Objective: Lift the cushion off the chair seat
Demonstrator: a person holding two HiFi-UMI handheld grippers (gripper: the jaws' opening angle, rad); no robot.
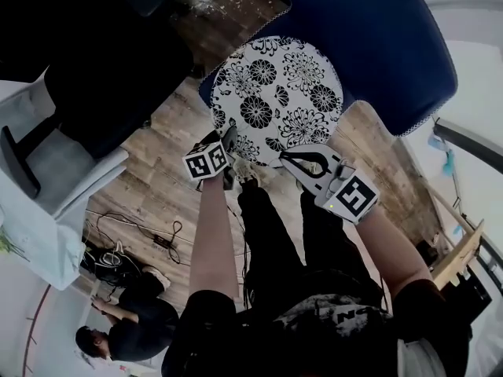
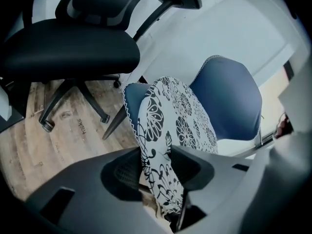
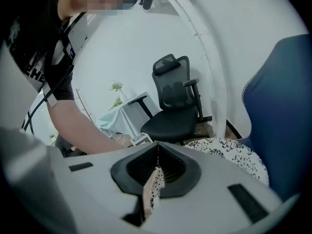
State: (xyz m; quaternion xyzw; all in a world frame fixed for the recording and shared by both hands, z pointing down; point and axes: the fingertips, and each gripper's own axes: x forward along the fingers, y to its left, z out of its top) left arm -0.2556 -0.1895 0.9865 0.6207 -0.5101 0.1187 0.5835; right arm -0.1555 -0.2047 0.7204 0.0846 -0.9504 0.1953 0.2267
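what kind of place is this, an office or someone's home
Most likely an office or workroom, not a home: a black office chair on wheels, a second blue chair, and loose cables trailing across the wood floor.

1. Round white fabric cushion with black flower print (image 1: 275, 93): I see it resting on the seat, its near rim past the front edge.
2. Blue upholstered chair with white piping (image 1: 377, 45): under the cushion.
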